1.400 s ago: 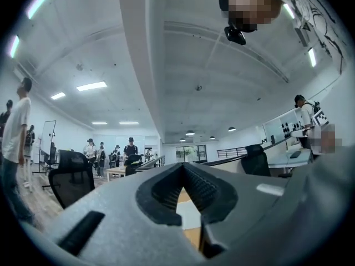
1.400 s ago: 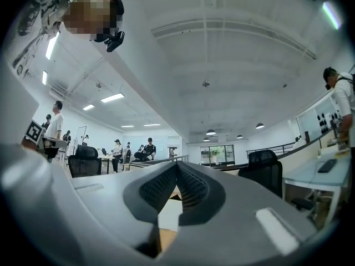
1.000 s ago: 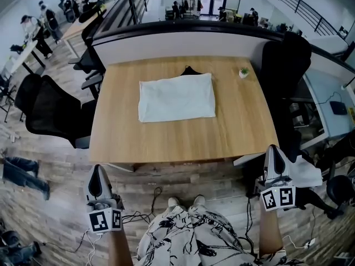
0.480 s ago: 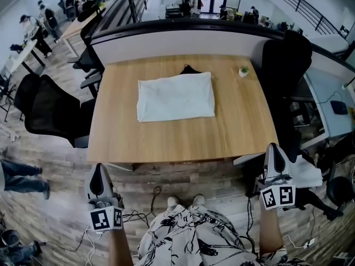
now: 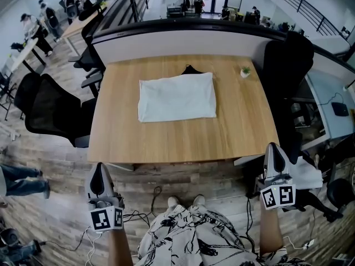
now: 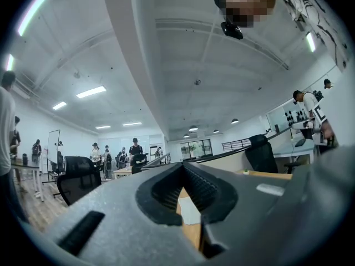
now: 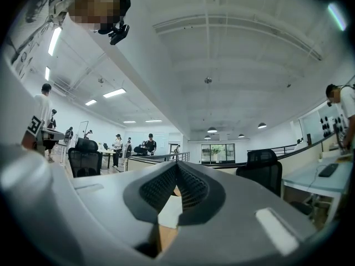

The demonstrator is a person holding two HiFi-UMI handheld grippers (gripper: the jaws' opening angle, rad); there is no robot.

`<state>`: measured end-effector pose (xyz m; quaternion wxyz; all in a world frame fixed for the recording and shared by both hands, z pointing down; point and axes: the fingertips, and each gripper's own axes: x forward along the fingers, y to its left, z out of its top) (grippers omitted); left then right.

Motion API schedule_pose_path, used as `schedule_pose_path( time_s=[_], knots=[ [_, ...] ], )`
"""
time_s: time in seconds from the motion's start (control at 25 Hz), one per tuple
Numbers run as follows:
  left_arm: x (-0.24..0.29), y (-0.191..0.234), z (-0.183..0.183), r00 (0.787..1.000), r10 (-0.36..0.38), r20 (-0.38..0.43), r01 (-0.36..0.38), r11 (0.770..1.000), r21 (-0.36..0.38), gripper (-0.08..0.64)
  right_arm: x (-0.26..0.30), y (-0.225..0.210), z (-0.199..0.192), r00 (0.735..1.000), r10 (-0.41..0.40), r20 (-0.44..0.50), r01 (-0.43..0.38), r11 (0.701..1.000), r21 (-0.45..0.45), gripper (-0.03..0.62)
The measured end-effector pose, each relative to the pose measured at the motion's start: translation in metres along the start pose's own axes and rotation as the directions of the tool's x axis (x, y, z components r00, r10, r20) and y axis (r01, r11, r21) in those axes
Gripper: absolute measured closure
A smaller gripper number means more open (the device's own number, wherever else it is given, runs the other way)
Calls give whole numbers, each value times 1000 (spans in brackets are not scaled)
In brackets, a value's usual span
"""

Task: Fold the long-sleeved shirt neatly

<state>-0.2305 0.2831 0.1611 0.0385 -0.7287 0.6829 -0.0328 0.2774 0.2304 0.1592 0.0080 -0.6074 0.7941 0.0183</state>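
Shirt (image 5: 176, 97): white folded rectangle lying flat on the worktop (image 5: 183, 140), well ahead of left fingers (image 5: 100, 176) and right fingers (image 5: 273, 157), both pressed shut and empty, short of the near edge; nothing has shifted in the last second, so folding appears finished.

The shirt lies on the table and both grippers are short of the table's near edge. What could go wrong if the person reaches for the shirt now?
1. The left gripper and right gripper are shut. If pushed into the shirt like that, they might rumple its flat fold.
2. A small plant stands near the shirt's far right corner, and a reach there could tip it.
3. A dark thing pokes out at the shirt's far edge and may snag.
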Motion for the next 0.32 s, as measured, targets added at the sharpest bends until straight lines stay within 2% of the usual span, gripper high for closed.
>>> schedule_pose_path(
  time_s=[0.32],
  knots=[
    [8, 4, -4, 1000, -7, -7, 7, 1000, 1, 557, 8, 6, -2, 1000, 0, -5, 0, 1000, -4, 588]
  ],
)
